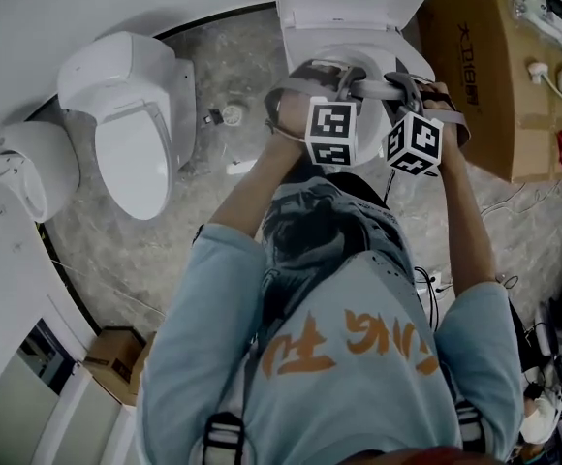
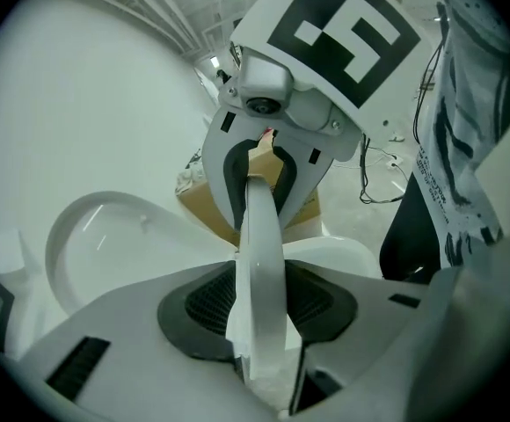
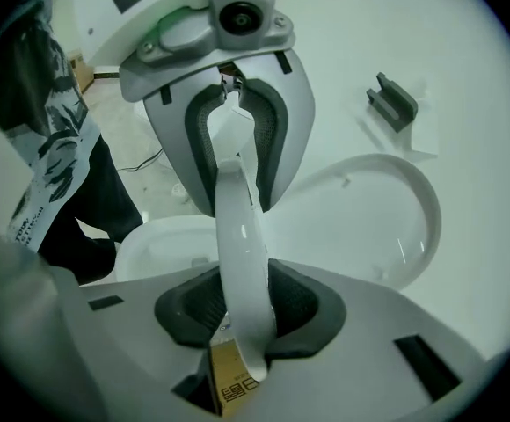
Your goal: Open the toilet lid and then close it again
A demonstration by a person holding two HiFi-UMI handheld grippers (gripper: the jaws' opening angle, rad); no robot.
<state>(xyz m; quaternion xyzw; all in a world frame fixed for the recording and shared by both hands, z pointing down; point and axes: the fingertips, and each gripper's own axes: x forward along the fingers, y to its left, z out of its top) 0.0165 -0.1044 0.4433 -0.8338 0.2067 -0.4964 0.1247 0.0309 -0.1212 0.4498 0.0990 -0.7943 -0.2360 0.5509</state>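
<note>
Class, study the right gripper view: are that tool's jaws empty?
No: the right tool is clamped on the thin white edge of the toilet lid, which runs up between its jaws.

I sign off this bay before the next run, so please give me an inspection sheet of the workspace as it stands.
Surface: grey stone-look floor; no table.
Job's things: toilet lid lifted off the bowl; brown label on its front edge.
Clutter: small fitting and white scrap on the floor.
Grippers: left gripper and right gripper face each other, fingers shut on the lid's front edge.
Cables: black cable loose on the floor.
Surroundings: second toilet, another white fixture, cardboard box.
</note>
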